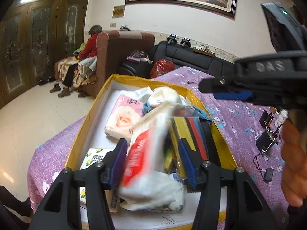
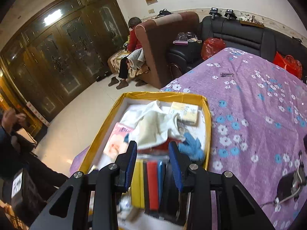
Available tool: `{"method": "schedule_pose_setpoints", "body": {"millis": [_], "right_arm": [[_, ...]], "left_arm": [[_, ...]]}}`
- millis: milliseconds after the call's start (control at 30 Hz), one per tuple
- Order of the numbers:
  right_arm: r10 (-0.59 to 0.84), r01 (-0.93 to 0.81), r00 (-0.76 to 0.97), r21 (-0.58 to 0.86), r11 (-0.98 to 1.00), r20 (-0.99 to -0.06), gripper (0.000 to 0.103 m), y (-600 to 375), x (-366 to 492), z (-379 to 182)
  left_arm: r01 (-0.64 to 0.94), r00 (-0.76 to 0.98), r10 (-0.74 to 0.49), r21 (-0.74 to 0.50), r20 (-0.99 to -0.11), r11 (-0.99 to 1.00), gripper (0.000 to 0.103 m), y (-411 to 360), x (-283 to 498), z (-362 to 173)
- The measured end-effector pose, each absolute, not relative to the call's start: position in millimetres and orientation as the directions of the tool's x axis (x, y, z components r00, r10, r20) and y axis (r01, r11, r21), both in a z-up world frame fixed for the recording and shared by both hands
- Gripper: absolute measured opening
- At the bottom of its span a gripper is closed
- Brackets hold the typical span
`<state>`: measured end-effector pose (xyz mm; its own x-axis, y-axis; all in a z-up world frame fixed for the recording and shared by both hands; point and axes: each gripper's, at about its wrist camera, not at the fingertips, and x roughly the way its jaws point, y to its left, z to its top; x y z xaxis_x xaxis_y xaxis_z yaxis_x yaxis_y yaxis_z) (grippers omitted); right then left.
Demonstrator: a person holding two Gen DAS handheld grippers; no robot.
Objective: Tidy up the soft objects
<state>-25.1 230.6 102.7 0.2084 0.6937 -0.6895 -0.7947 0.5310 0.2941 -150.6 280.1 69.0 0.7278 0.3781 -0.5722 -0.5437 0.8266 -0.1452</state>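
Tissue pack [image 1: 151, 164] sat blurred between parted left claw [image 1: 153, 163], apparently released over yellow box [image 1: 92, 118]; right claw [image 2: 153, 164] narrow, empty. Risk: pack tumbling askew.

Shallow yellow-rimmed cardboard box [image 2: 208, 115] on purple floral cloth, crowded with soft goods: pink rose-printed tissue pack [image 1: 122, 118] lying flat, crumpled white cloth [image 2: 153, 124], fuzzy blue glove [image 2: 191, 147], blurred red-and-white plastic tissue pack [image 1: 145, 157] tilted upward.
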Motion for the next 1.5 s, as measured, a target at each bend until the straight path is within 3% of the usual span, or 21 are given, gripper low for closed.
{"method": "schedule_pose_setpoints", "body": {"millis": [500, 667, 933, 1133, 1300, 1433, 1500], "right_arm": [[0.703, -0.775, 0.229, 0.311, 0.551, -0.673, 0.038, 168.4, -50.8, 87.5], [0.708, -0.772, 0.24, 0.312, 0.554, -0.665, 0.047, 156.5, -60.8, 86.5], [0.71, -0.782, 0.243, 0.299, 0.546, -0.661, 0.048, 143.9, -77.3, 84.9], [0.716, -0.79, 0.232, 0.303, 0.534, -0.658, 0.054, 132.4, -89.4, 79.6], [0.711, -0.801, 0.22, 0.292, 0.522, -0.668, 0.054, 117.9, -102.1, 73.2], [0.701, -0.824, 0.242, 0.239, 0.513, -0.671, 0.072, 104.2, -116.9, 67.8], [0.697, -0.839, 0.254, 0.206, 0.503, -0.67, 0.074, 97.6, -125.2, 61.7]], "left_arm": [[-0.583, 0.708, 0.507, 0.0, -0.492, 0.813, 0.076, 242.9, -155.8, 77.8], [-0.587, 0.708, 0.521, 0.013, -0.477, 0.81, 0.078, 238.1, -160.2, 80.8], [-0.606, 0.705, 0.551, 0.024, -0.446, 0.795, 0.081, 234.5, -174.5, 89.0], [-0.616, 0.702, 0.581, 0.058, -0.413, 0.786, 0.085, 224.3, -184.0, 93.6], [-0.624, 0.692, 0.596, 0.077, -0.407, 0.777, 0.094, 221.3, -185.5, 94.7], [-0.647, 0.665, 0.631, 0.114, -0.4, 0.754, 0.096, 221.5, -188.5, 97.9], [-0.65, 0.666, 0.631, 0.105, -0.398, 0.752, 0.103, 222.2, -193.5, 100.9]]}}
